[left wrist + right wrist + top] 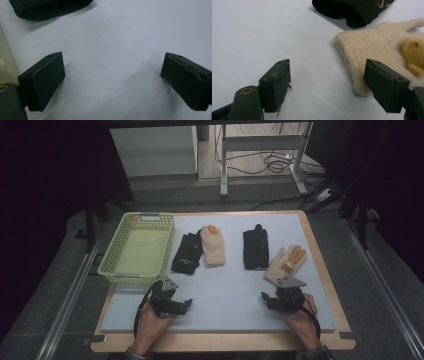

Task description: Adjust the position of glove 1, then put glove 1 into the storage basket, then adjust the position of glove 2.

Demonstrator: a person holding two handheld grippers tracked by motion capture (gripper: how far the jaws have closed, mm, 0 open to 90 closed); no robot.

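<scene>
Yellow slatted plastic basket (pixel 136 248): on the grey foam mat (pixel 225 295), just ahead and left of the left gripper (pixel 181 306). Black fabric glove (pixel 187 253) and cream knitted glove (pixel 213 245): side by side ahead of that gripper, right of the basket. Second black fabric glove (pixel 255 248): ahead of the right gripper (pixel 267 300); second cream knitted glove (pixel 286 261), beside it, lies directly before that gripper.

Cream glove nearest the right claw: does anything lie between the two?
Nothing visible does. The right claw is open just short of the cream glove, with bare mat between; the black glove lies beyond.
</scene>
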